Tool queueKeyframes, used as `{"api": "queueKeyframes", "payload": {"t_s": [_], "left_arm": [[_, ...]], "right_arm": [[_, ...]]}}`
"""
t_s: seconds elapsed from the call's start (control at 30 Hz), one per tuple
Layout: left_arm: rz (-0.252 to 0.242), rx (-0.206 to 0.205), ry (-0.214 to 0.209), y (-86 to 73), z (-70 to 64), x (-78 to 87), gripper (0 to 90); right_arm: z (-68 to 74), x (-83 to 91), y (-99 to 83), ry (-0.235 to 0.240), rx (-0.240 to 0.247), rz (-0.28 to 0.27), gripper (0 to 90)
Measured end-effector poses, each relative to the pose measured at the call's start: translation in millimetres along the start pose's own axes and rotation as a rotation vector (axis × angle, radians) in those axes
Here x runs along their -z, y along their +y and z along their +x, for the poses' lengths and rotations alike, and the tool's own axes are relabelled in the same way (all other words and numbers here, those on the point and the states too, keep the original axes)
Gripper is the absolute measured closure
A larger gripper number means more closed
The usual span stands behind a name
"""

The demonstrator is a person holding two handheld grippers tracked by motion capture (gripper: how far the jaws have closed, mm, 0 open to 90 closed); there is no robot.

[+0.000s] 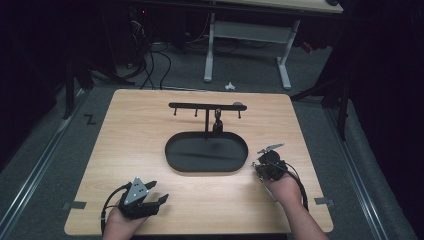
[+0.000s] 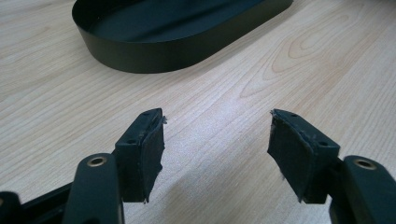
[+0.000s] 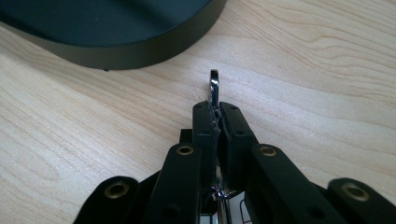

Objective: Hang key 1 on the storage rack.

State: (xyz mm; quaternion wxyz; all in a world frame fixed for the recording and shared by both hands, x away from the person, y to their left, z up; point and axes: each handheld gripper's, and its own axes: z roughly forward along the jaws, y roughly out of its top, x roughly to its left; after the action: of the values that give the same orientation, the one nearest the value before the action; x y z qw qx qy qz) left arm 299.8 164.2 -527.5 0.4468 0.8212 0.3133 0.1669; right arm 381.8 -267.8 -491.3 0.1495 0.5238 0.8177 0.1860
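A black oval tray (image 1: 172,161) lies at the table's middle, with a T-shaped black rack (image 1: 200,106) rising from its far side. A small dark item (image 1: 218,123) hangs from one of the rack's pegs. My right gripper (image 1: 257,164) sits just right of the tray, shut on a thin silver metal piece (image 3: 214,86) that sticks out past its fingertips, edge-on; I cannot tell what it is. In the right gripper view, my right gripper (image 3: 217,110) hovers close over the wood near the tray wall (image 3: 130,53). My left gripper (image 1: 159,192) rests near the front left, open and empty (image 2: 217,126).
The tray wall (image 2: 154,53) stands ahead of the left jaws across bare wood. The wooden table (image 1: 130,130) ends close behind both hands. Beyond it are a grey floor, cables and a white table frame (image 1: 247,35).
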Motion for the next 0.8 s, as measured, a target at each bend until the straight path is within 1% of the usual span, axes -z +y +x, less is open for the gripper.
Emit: {"api": "queueKeyframes", "payload": {"t_s": [0.17, 0.27, 0.3, 0.33, 0.37, 0.4, 0.43, 0.47, 0.53, 0.57, 0.67, 0.8], "left_arm": [[0.002, -0.002, -0.002, 0.0, -0.1, -0.7, 36.2], [0.001, -0.001, -0.002, 0.0, 0.1, -0.5, 36.2], [0.003, 0.0, -0.002, 0.1, 0.3, -0.3, 36.2], [0.003, -0.001, -0.002, 0.1, 0.3, -0.3, 36.2], [0.001, -0.001, -0.002, 0.0, 0.1, -0.3, 36.2], [0.002, -0.002, -0.002, 0.0, 0.0, -0.2, 36.2], [0.002, -0.002, -0.003, 0.0, 0.0, -0.1, 36.2], [0.002, -0.002, -0.004, -0.1, 0.0, -0.1, 36.2], [0.003, -0.003, -0.004, -0.2, 0.0, -0.4, 36.2], [0.003, -0.002, -0.004, -0.2, 0.0, -0.4, 36.2], [0.002, -0.001, -0.004, -0.2, 0.2, -0.3, 36.2], [-0.001, 0.003, -0.002, -0.3, 0.8, 0.4, 36.2]], "right_arm": [[-2.1, -0.8, -0.1, 0.018, -0.016, -0.003, 85.5], [-1.2, -1.8, 0.1, 0.017, -0.012, 0.004, 84.4], [-0.2, -4.3, -0.1, 0.009, -0.004, 0.012, 82.9], [1.2, -5.6, -0.2, 0.005, -0.009, 0.016, 81.9], [1.1, -6.8, -0.2, 0.001, -0.002, 0.018, 81.5], [1.6, -8.3, -0.4, 0.0, -0.008, 0.017, 81.5], [1.1, -9.4, -0.3, -0.003, 0.0, 0.019, 82.5], [2.0, -9.5, -0.3, 0.001, -0.017, 0.019, 83.1], [-0.9, -10.0, 0.0, 0.007, -0.005, 0.015, 85.7], [0.0, -9.9, 0.0, 0.011, -0.013, 0.019, 85.9], [-0.6, -9.5, 0.6, 0.011, -0.003, 0.028, 86.2], [-2.9, -5.2, 0.4, 0.041, -0.017, 0.026, 86.2]]}}
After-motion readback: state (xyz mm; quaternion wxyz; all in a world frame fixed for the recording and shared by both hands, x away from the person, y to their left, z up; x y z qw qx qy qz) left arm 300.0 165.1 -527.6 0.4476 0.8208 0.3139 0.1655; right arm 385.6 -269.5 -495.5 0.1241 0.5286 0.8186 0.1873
